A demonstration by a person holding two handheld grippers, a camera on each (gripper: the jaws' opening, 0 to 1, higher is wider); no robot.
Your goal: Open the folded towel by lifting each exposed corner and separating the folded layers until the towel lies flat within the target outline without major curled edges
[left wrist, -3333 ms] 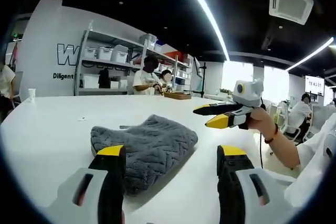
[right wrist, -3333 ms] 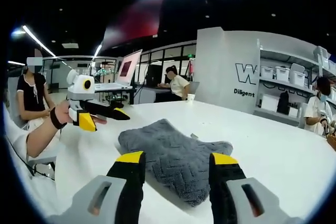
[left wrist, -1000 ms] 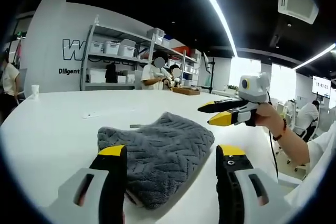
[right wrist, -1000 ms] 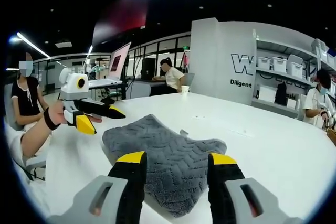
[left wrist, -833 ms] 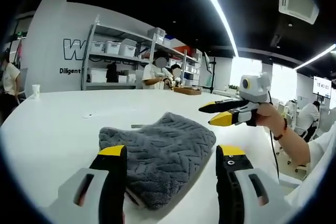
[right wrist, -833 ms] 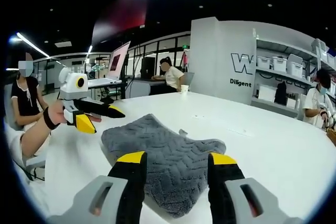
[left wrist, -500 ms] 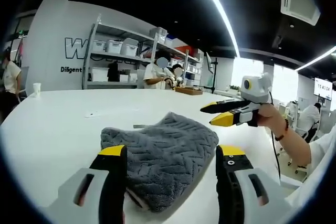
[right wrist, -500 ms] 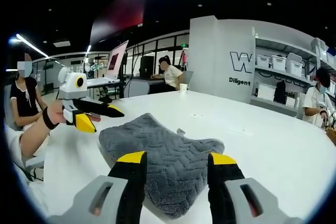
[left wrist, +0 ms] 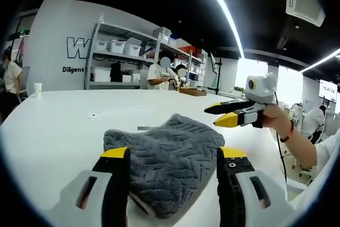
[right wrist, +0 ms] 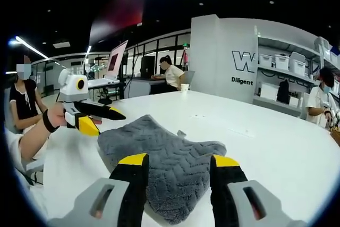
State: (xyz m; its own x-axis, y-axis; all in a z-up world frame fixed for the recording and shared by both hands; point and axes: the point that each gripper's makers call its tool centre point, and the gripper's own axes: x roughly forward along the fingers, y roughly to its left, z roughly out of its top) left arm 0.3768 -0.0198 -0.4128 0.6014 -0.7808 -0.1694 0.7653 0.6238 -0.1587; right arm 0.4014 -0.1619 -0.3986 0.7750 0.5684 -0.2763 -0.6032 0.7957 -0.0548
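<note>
A grey folded towel with a zigzag weave lies on the white table; in the right gripper view the towel spreads just beyond the jaws. My left gripper is open, its yellow-tipped jaws astride the towel's near edge. My right gripper is open too, low over the towel's near corner. The right gripper also appears held in a hand at the right of the left gripper view, above the table beside the towel. In the right gripper view the left gripper hovers at the towel's left.
Shelves with white bins stand behind the table, with people working near them. A small paper slip lies on the table beyond the towel. A paper cup stands at the far left edge. A laptop sits on a desk behind.
Both views have crept closer to the towel, which looks larger and nearer between the jaws. The towel itself has not moved and both grippers stay open.
</note>
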